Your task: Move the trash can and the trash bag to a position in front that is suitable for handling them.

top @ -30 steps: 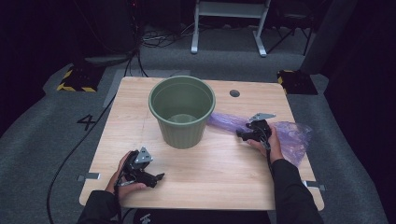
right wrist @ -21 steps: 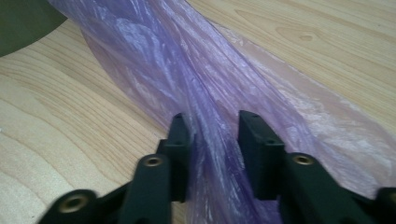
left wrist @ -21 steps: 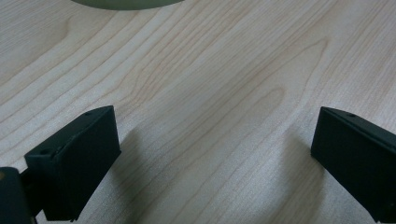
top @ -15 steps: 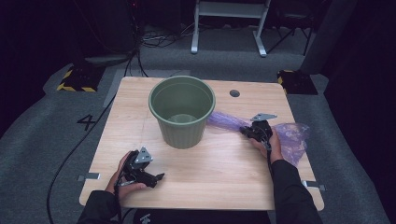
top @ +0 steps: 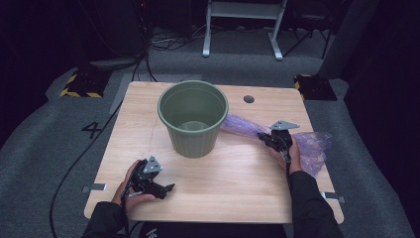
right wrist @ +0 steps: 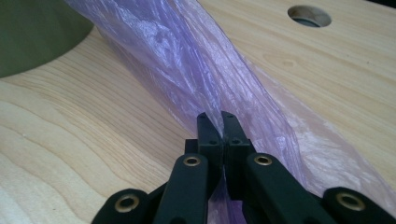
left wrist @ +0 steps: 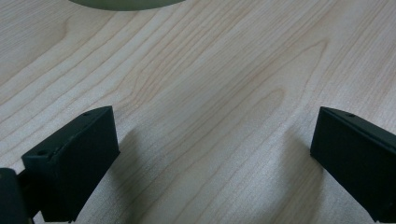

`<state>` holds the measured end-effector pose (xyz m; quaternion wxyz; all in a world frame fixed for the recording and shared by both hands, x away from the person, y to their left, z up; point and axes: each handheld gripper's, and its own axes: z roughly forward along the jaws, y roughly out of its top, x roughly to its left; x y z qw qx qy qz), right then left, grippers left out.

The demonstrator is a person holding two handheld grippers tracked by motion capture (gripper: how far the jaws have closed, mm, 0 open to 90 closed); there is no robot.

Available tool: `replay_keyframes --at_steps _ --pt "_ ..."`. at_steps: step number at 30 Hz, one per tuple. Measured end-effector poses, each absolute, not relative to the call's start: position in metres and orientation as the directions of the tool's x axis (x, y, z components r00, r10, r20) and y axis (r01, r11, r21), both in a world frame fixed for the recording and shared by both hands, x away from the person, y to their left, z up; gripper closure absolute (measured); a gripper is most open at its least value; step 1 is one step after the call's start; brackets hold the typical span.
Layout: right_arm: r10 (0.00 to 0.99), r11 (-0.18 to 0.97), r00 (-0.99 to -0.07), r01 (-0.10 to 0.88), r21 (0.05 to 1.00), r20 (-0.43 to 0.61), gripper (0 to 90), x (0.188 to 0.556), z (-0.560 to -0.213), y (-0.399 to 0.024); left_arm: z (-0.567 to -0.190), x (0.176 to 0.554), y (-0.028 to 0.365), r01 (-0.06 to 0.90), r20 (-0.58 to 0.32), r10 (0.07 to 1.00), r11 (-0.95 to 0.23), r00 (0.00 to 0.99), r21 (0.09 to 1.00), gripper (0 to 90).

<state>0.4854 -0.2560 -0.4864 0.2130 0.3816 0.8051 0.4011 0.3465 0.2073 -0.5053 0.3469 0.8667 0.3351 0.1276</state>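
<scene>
The right gripper [right wrist: 215, 122], jaws having just been closing, is pinching the purple bag [right wrist: 187, 60] lying right of the green bin [top: 193, 116]. Lifting slowly avoids tearing. The left gripper [top: 157, 186] is resting wide open in front of the bin

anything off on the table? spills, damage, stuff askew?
Nothing spilled or broken. The green bin stands upright and unlined; the purple plastic bag lies crumpled flat on the table to its right, one end reaching the bin's side. The right gripper has just closed on the bag. The left gripper rests open, nothing between its jaws.
</scene>
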Motion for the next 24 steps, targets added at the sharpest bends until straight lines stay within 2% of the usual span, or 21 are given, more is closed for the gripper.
replay_keyframes --at_steps 17,24 --pt "0.794 0.334 -0.608 0.392 0.857 -0.032 90.0 0.48 -0.476 -0.263 -0.505 0.346 0.207 0.492 -0.009 0.671 -0.535 0.742 0.687 0.7" --pt "0.79 0.327 -0.61 0.351 0.877 -0.05 90.0 0.48 -0.462 -0.263 -0.505 0.346 0.207 0.492 -0.009 0.671 -0.535 0.742 0.687 0.7"
